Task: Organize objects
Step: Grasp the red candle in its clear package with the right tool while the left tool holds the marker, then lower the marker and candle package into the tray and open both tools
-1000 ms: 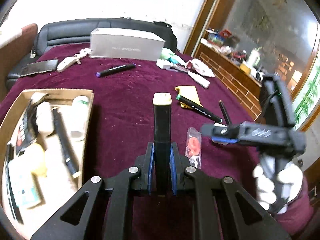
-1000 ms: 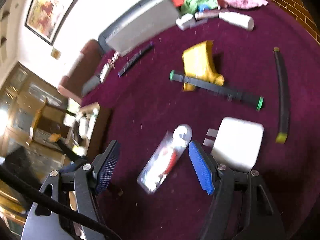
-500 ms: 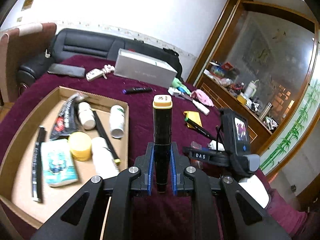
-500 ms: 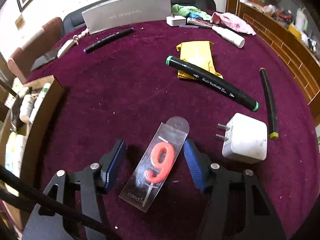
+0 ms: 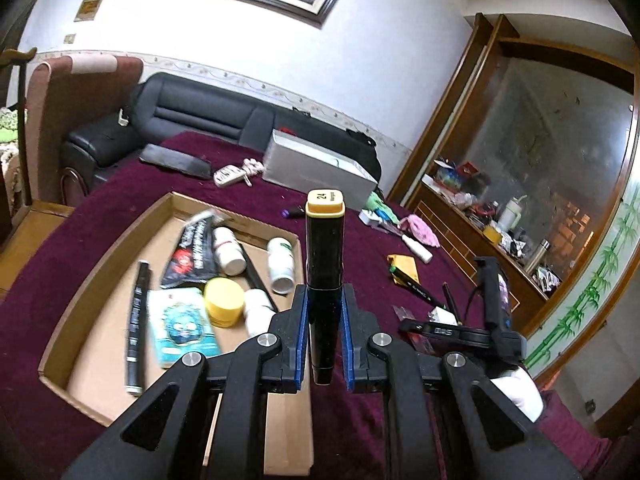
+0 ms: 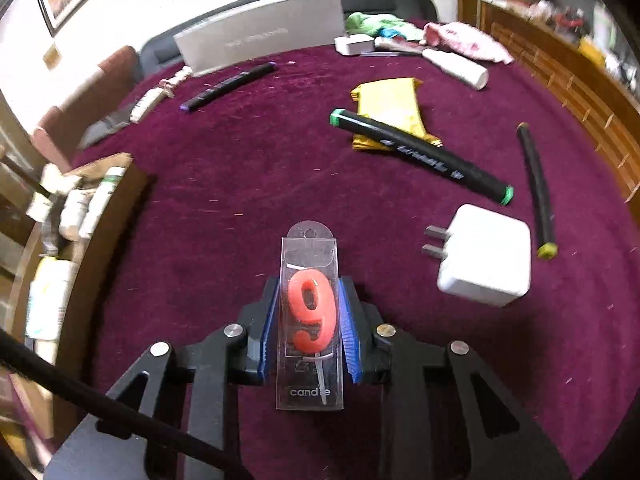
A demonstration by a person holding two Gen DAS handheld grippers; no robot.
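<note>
Table covering: a deep purple, velvety cloth [image 6: 248, 184] lay over the whole table, dotted with pale lint.
Candle pack: a flat, clear plastic sleeve [image 6: 310, 316] with a rounded hanging tab at its far end held a glossy coral wax candle shaped as a 9.
Right gripper: the black frame with ribbed blue pads [image 6: 309, 330] pointed steeply down at the cloth; its jaws had just been closing and now pressed both long edges of the candle pack, which ran lengthwise between them, tab end away.
Marker: a black, square-sectioned marker [image 5: 323, 280] with a tan cap marked 24 stood out beyond the fingertips of the left gripper.
Left gripper: its blue-padded jaws [image 5: 324, 334] were nearly together, clamped on the marker's lower barrel, and it was tilted slightly downward above the near right edge of the box.
Box: a shallow brown cardboard tray [image 5: 92, 280] sat to the left, holding white bottles, a round yellow jar [image 5: 224, 300], a teal packet, a dark foil pouch and slim black pens.
Charger: a white, rounded square plug [image 6: 486, 256] with two metal prongs lay to the right of the candle pack, apart from it.
Green-capped marker: a long black barrel [image 6: 424, 156] lay across a crinkled yellow foil packet [image 6: 390, 110], farther off.
Far side: a long grey carton [image 6: 264, 32] stood at the far edge.
Person: a white-gloved hand [image 5: 516, 392] showed at the right in the left wrist view.
</note>
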